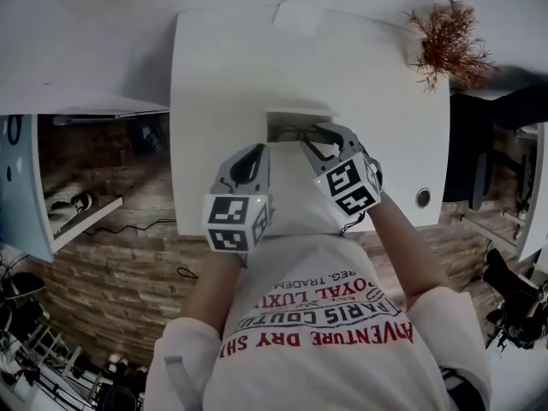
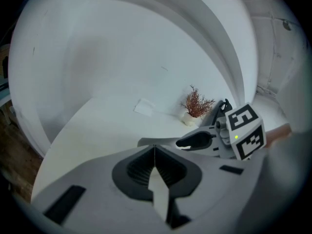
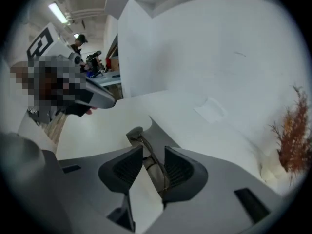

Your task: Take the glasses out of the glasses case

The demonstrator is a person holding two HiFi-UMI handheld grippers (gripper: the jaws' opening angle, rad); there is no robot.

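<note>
A pale glasses case lies open near the middle of the white table. Dark-rimmed glasses rest in it. My right gripper reaches down onto the case from the near right. In the right gripper view its jaws stand apart, with the glasses running between the pads and a gap left on the left side. The case end shows just beyond the right gripper. My left gripper hovers just left of the case, shut and empty; its pads meet in the left gripper view.
A dried reddish plant in a small white pot stands at the table's far right. A white card lies at the far edge. A round cable hole sits near the right front corner. Shelves and cables fill the floor to the left.
</note>
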